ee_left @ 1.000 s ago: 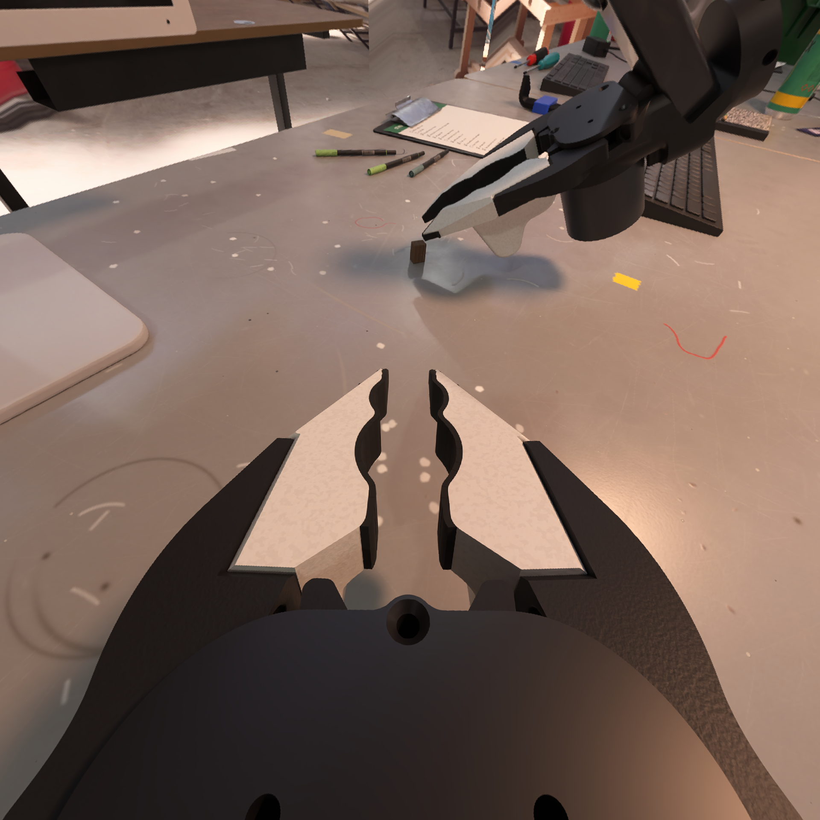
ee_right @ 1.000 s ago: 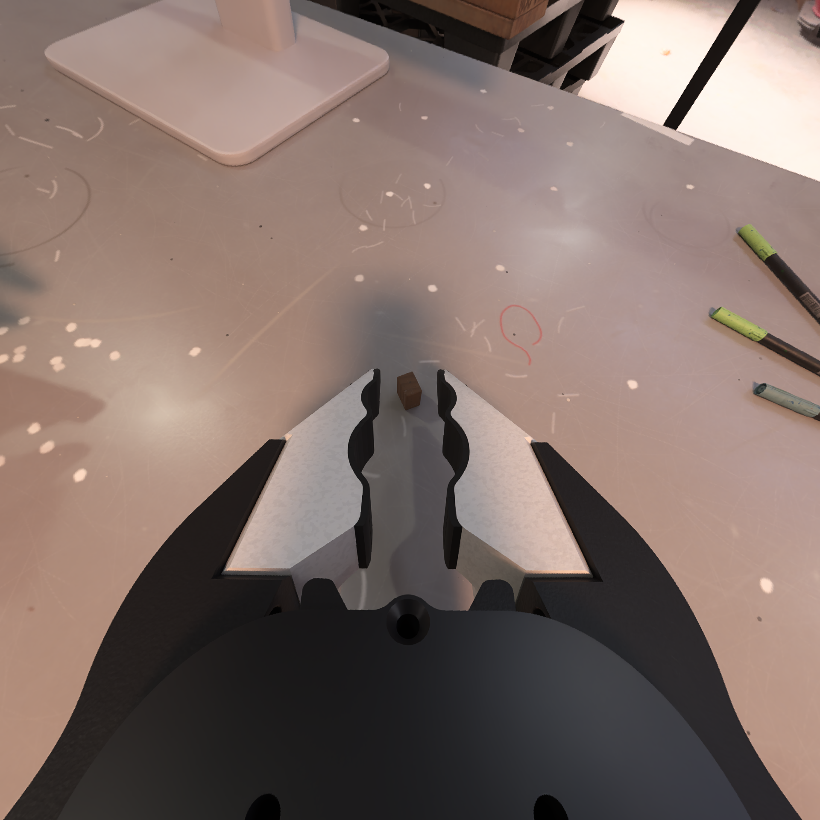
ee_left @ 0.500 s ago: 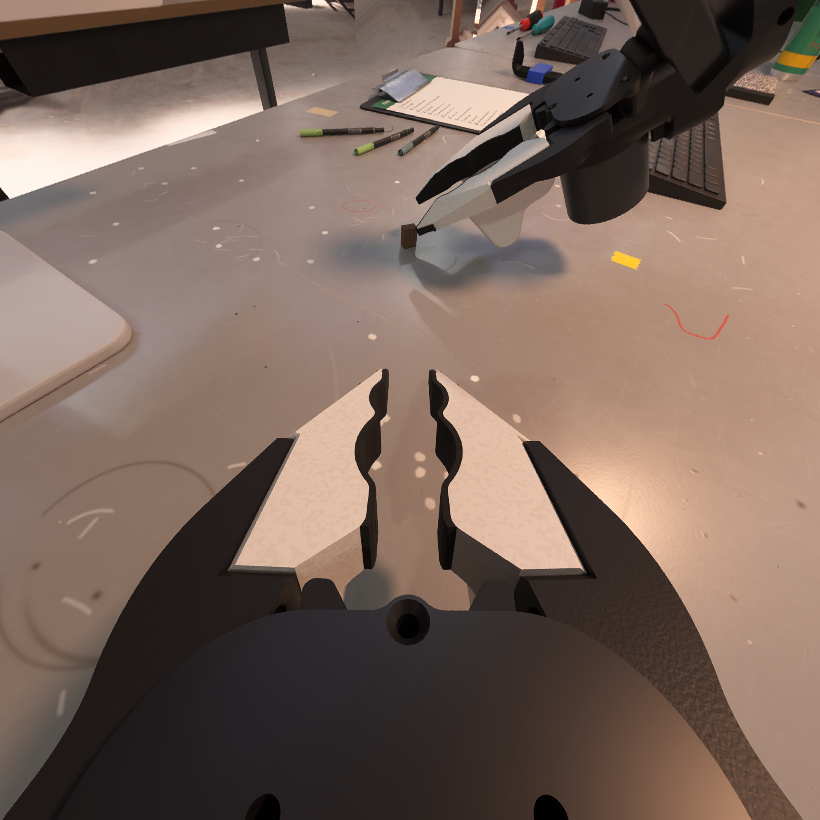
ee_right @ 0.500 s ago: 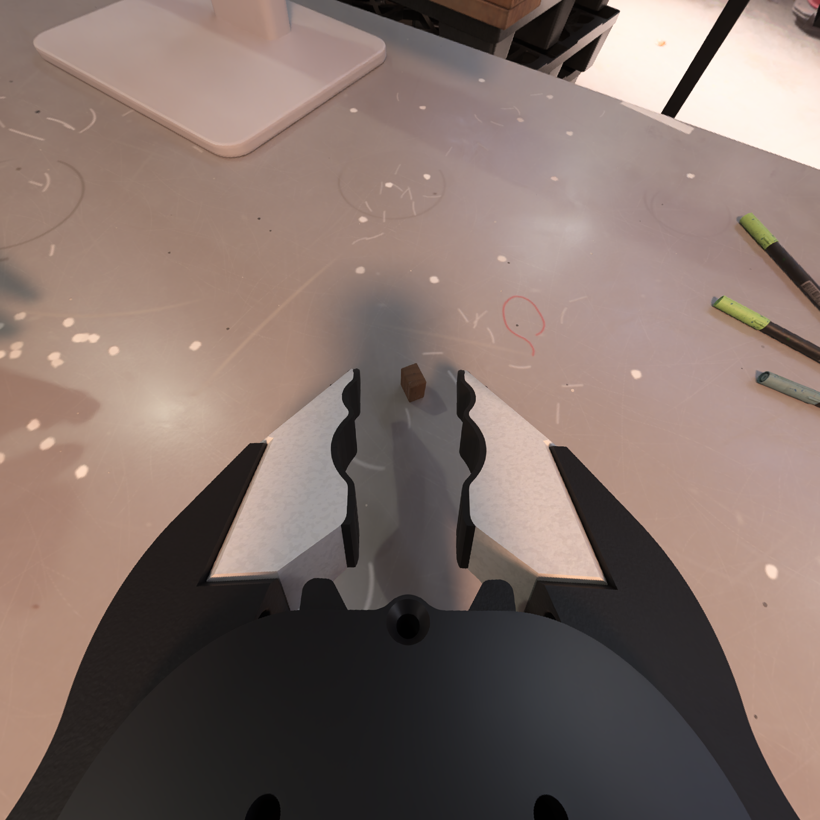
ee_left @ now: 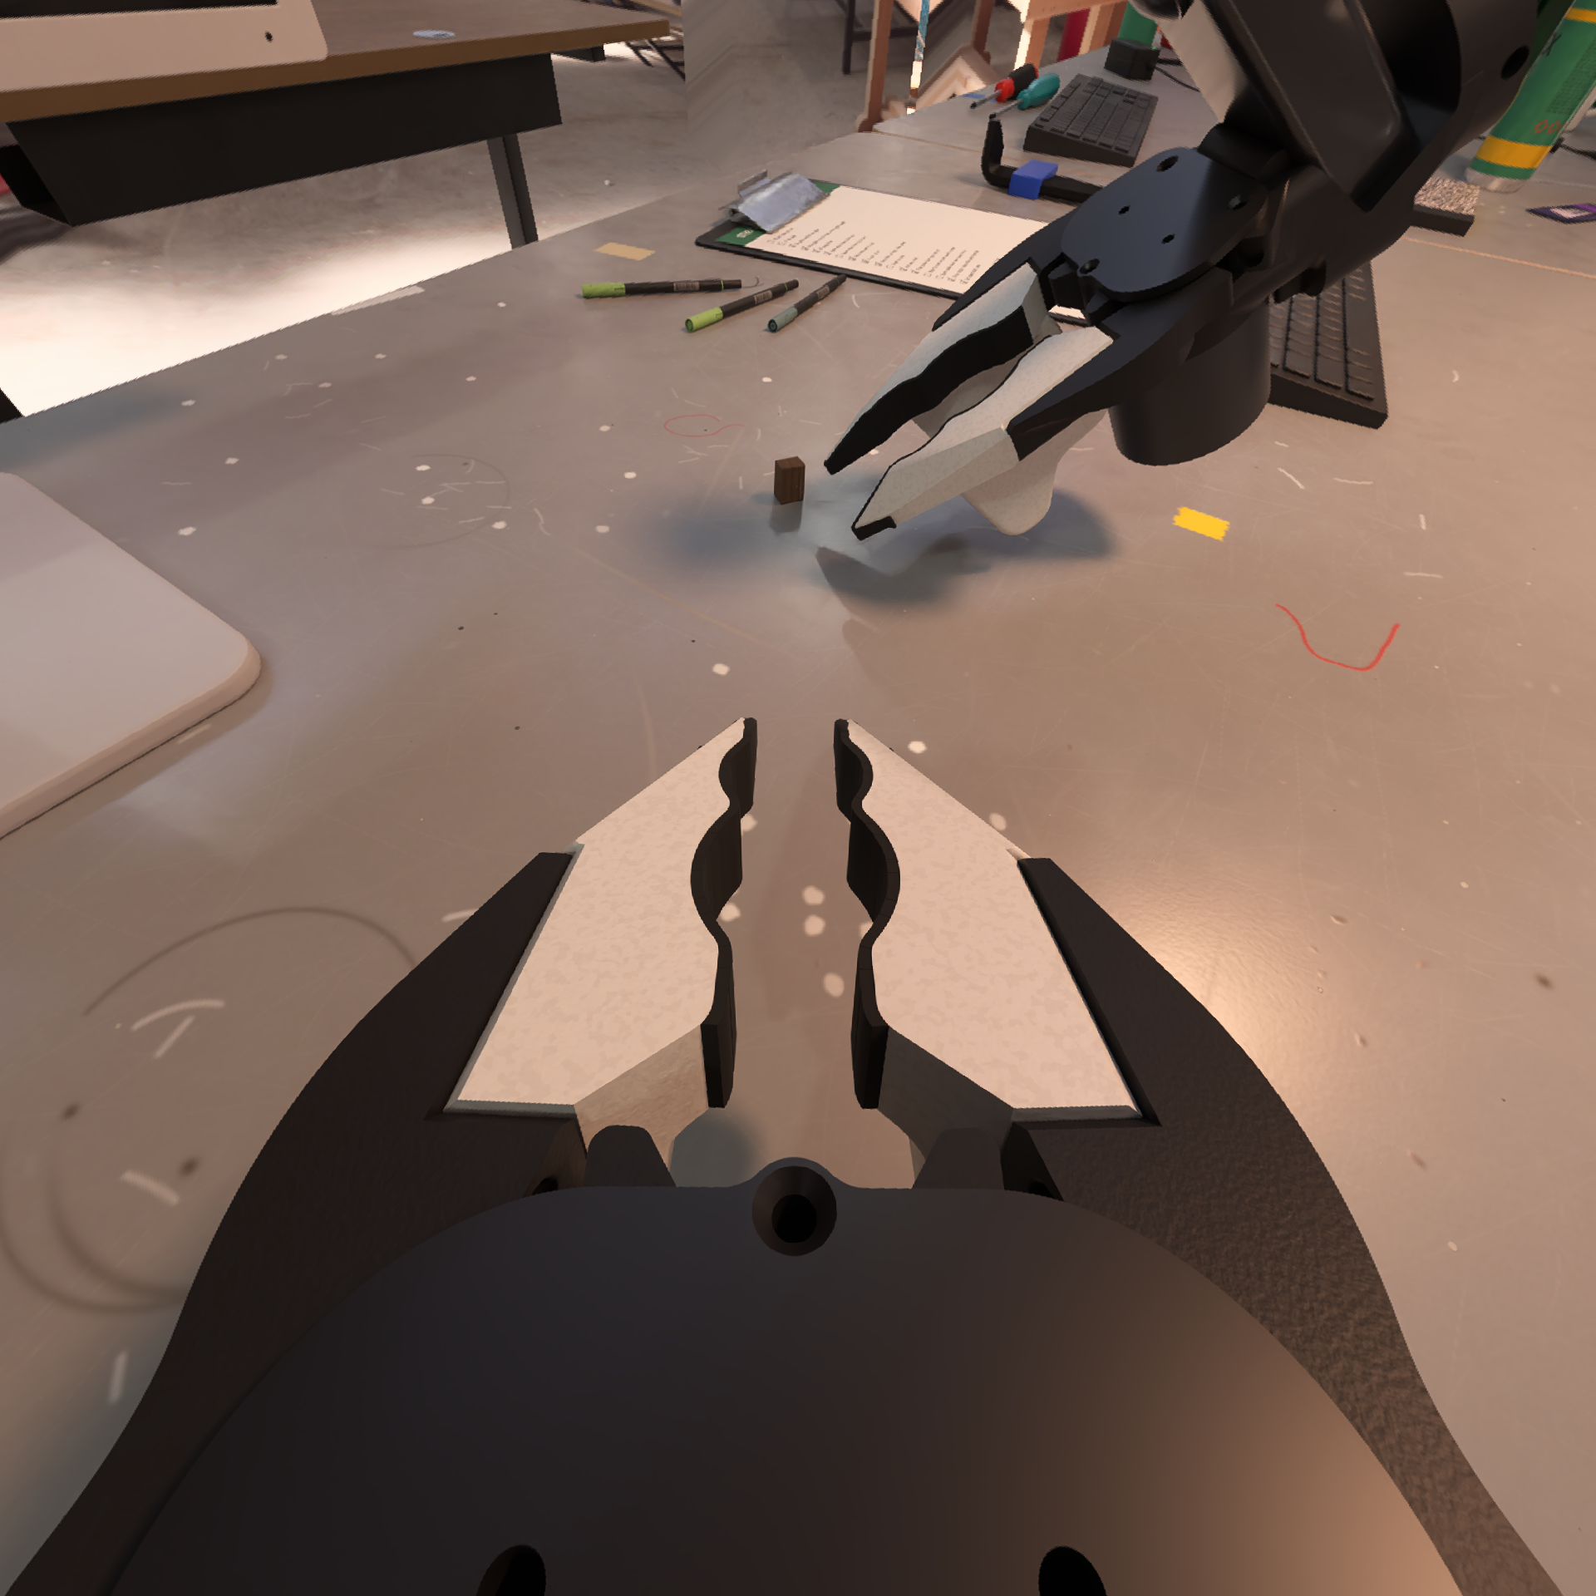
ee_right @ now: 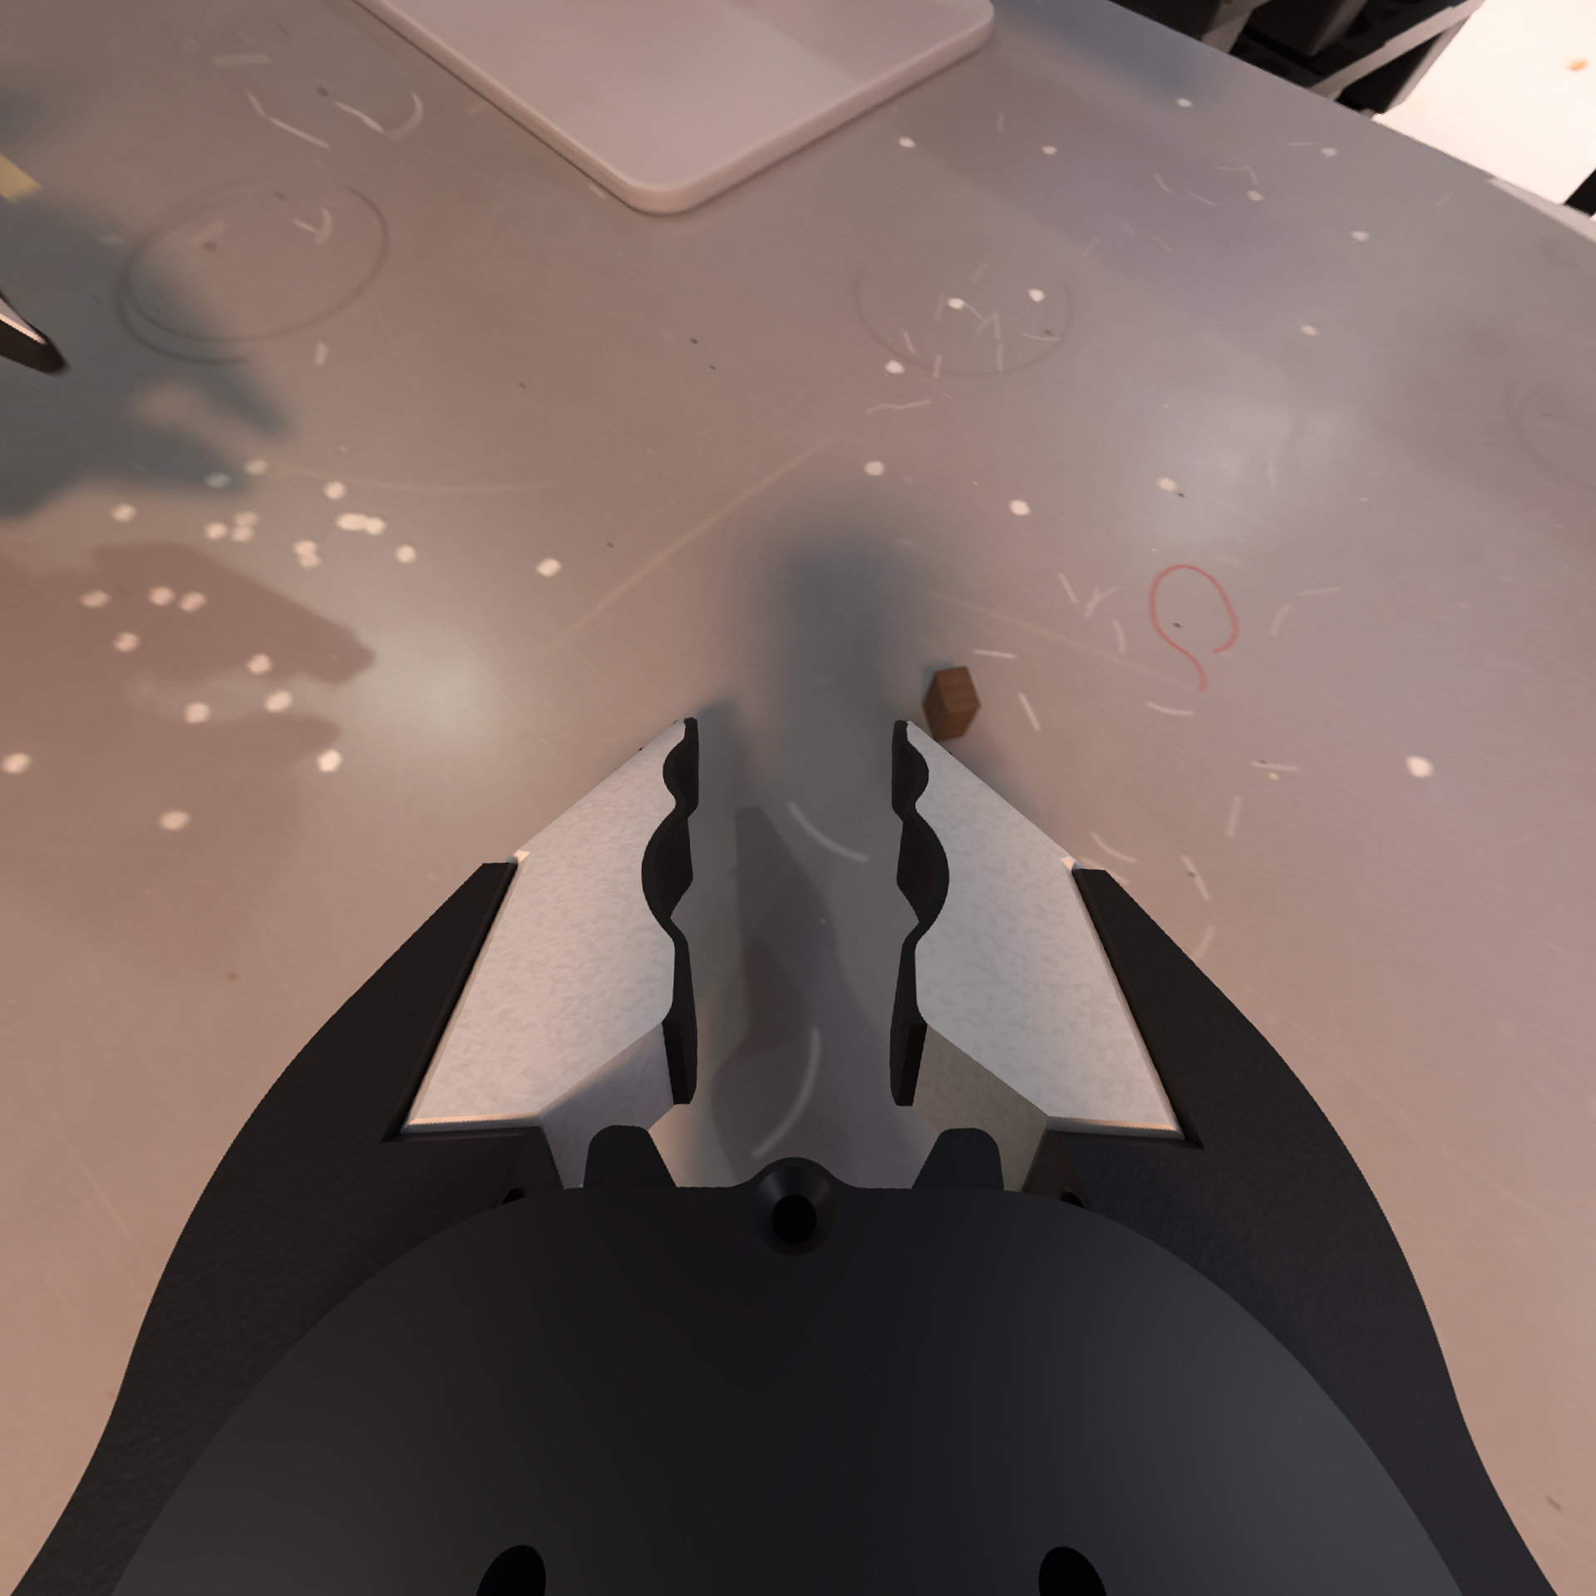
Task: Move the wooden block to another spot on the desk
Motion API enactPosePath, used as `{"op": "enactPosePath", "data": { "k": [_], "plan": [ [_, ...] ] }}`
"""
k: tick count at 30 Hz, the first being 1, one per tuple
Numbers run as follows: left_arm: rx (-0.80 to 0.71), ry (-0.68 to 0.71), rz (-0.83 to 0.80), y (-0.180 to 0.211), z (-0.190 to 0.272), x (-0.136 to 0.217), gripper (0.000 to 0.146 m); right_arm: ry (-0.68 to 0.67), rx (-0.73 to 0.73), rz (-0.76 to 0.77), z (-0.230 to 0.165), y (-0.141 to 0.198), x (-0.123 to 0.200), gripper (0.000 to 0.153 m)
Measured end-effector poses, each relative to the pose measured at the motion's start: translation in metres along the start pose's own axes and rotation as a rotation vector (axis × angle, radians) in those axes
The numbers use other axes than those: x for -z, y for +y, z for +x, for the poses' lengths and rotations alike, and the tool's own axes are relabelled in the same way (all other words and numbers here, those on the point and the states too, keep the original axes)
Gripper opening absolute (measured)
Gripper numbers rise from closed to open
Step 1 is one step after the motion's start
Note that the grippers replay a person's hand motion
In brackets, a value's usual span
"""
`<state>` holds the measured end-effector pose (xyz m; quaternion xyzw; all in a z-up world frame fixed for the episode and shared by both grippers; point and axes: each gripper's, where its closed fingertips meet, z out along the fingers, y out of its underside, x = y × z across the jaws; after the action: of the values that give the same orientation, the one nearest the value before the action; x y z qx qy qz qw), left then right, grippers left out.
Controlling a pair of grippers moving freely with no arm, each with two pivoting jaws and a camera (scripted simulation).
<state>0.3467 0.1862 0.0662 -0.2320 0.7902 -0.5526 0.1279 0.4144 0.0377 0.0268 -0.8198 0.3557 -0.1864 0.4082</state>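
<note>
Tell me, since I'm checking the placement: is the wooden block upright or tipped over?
Upright. The wooden block stands on the desk, taller than wide, clear of the open right tool.

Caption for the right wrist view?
Open right gripper hovers over the desk; small wooden block sits just outside its right fingertip.

The small brown wooden block (ee_left: 788, 480) stands upright on the scuffed grey tabletop (ee_left: 1123, 864), just left of the tips of the right claw (ee_left: 851, 497), apart from them. In the right wrist view the block (ee_right: 950, 701) lies just beyond the right-hand fingertip, outside the gap. The left claw (ee_left: 794, 734) hangs nearer, well apart from the block. Behind the block lie three slim green-capped marker pens (ee_left: 734, 302), and behind those a paper-covered clipboard (ee_left: 881, 237). A flat pale rounded monitor base (ee_left: 95, 639) sits far left; a black keyboard (ee_left: 1326, 350) lies behind the right claw.
</note>
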Motion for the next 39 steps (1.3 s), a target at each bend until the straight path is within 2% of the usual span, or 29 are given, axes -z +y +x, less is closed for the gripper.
{"op": "enactPosePath", "data": {
  "k": [5,9,15,22,25,30,35,39],
  "plan": [
    [-0.006,0.008,0.003,0.000,0.002,0.000,0.018,0.074,0.046,-0.041,0.029,0.003,0.003,0.045],
    [-0.011,0.015,0.006,-0.001,0.003,0.001,0.018,0.044,0.098,-0.035,0.043,-0.001,-0.007,0.047],
    [-0.012,0.002,0.009,-0.001,0.001,0.001,0.018,-0.071,0.163,-0.095,0.042,0.001,-0.020,0.044],
    [-0.006,0.004,-0.005,0.001,0.001,-0.001,0.018,-0.133,0.194,-0.118,0.039,0.004,-0.026,0.008],
    [-0.005,0.003,-0.009,0.001,0.001,-0.001,0.018,-0.135,0.190,-0.117,0.037,0.002,-0.023,0.008],
    [-0.007,0.006,-0.013,0.002,0.001,-0.001,0.018,-0.192,0.173,-0.027,0.006,-0.011,0.010,0.008],
    [-0.014,0.014,-0.012,0.002,0.003,-0.001,0.017,-0.273,0.146,-0.062,-0.047,0.022,0.043,0.008],
    [-0.029,0.037,-0.017,0.002,0.007,-0.002,0.017,-0.218,0.110,-0.070,-0.065,0.038,0.043,0.008]
  ]
}}
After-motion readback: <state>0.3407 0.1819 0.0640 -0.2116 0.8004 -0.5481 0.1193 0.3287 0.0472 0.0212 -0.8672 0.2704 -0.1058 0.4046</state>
